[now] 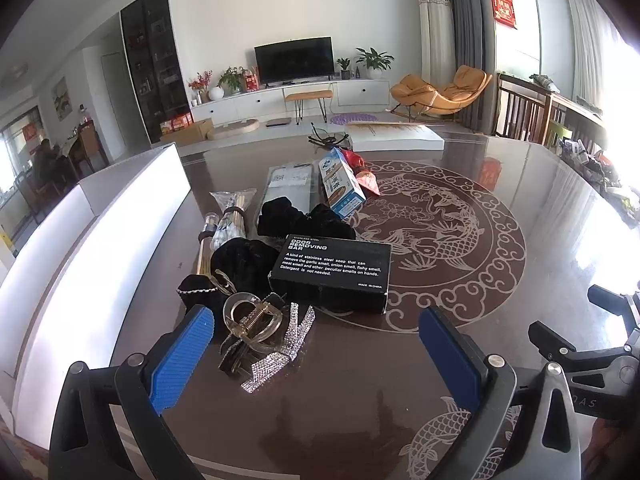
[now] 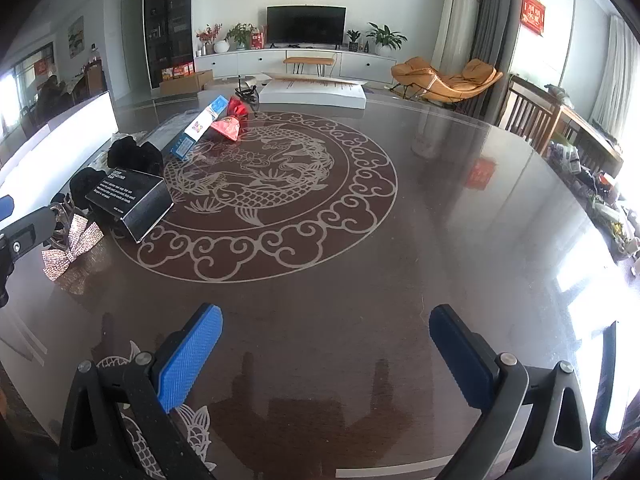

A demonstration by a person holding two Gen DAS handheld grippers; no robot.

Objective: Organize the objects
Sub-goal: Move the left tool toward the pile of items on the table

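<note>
Sitting on the shiny dark brown table with a pale fish drawing (image 1: 500, 208) is a pile of small things, all on its left side. A long white box wall (image 1: 100, 232) runs along the left of the pile, and a flat white box (image 1: 396, 136) lies far back. In the pile are a black cardboard box with white words (image 1: 332, 270), soft black velvet hair ties (image 1: 288, 216), a blue and white carton (image 1: 340, 184), a red cloth pouch (image 1: 366, 178), a bundle of sticks in clear wrap (image 1: 230, 216), a clear plastic hair claw clip (image 1: 250, 320) and a sparkly silver bow (image 1: 280, 350). The left gripper (image 1: 316, 356) has its blue pads wide apart and holds nothing; the clip and bow lie just in front, near its left pad, with the black box right behind them. The right gripper (image 2: 326, 356) is wide apart too, empty, over bare table, and the pile sits well off to its left
</note>
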